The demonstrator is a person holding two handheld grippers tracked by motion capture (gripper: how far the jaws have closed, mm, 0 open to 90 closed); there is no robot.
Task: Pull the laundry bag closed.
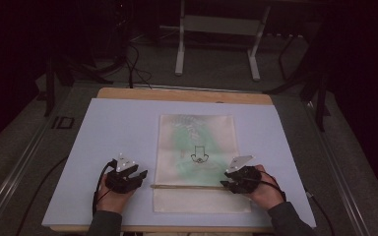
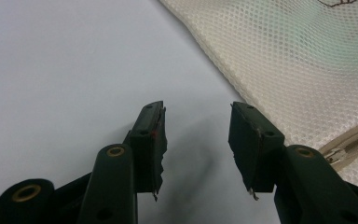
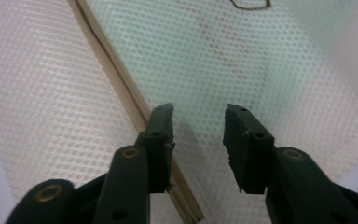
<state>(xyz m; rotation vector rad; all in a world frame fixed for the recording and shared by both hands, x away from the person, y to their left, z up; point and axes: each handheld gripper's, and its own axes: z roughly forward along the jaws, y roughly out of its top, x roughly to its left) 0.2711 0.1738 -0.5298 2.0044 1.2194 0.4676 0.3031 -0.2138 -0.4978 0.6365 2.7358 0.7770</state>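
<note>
A cream mesh zippered bag (image 1: 197, 162) lay flat at the centre of the pale blue mat (image 1: 103, 147). The left gripper (image 1: 139, 178), jaws spread, hovered left of it; the right gripper (image 1: 227, 183), jaws spread, sat over the bag's near zipper (image 1: 187, 186).

A cream mesh zippered bag (image 1: 197, 147) lies on the pale blue mat (image 1: 108, 132), right of centre, reaching toward its near edge.

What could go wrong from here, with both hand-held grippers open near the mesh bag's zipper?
1. The right hand-held gripper hangs over the mesh bag beside its zipper; closing might catch thin mesh instead.
2. The left hand-held gripper is over the bare white sheet, off the bag's edge, so the bag may slide if only one side is pulled.
</note>
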